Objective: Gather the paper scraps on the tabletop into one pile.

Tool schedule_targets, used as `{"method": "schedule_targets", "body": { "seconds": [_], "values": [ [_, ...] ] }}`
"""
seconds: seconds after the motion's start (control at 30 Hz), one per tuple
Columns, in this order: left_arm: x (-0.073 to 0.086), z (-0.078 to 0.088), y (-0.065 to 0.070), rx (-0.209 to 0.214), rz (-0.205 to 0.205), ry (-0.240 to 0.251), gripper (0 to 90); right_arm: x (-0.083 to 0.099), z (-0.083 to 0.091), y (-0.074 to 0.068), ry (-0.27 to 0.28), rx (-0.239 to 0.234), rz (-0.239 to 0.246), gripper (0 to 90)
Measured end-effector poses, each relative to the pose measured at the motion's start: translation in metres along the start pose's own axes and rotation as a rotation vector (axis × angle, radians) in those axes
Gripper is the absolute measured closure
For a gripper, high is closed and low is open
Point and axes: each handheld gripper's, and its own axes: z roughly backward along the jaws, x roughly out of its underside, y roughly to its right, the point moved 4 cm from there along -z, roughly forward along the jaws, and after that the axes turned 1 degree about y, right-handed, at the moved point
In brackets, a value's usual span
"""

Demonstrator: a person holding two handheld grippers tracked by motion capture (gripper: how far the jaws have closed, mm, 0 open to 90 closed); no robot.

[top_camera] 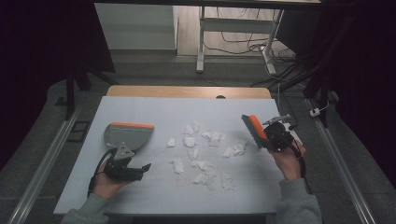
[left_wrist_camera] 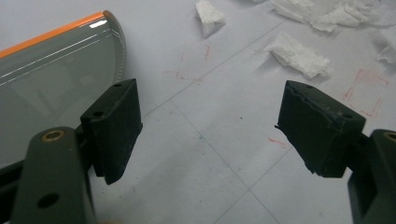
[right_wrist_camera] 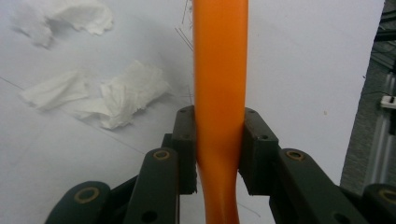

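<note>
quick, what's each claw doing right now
left claw: open, empty, beside the dustpan
right claw: closed on the orange brush handle

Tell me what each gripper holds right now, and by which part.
The right gripper grips the brush by its orange handle. The left gripper holds nothing; its jaws stand open beside the dustpan.

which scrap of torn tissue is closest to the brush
The tissue scrap at the right end of the scatter, just left of the brush held in the right gripper. The other scraps lie further left, toward the dustpan.
</note>
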Motion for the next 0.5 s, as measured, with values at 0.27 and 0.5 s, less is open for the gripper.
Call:
{"method": "schedule_targets", "body": {
  "seconds": [0.27, 0.5],
  "values": [
    [0.000, 0.001, 0.000, -0.005, 0.002, 0.001, 22.9, -0.013, -0.019, -0.026, -0.033, -0.057, 0.060, 71.1],
    [0.000, -0.001, 0.000, -0.001, 0.002, -0.003, 22.9, -0.021, -0.021, -0.060, -0.048, -0.104, 0.144, 71.2]
  ]
}}
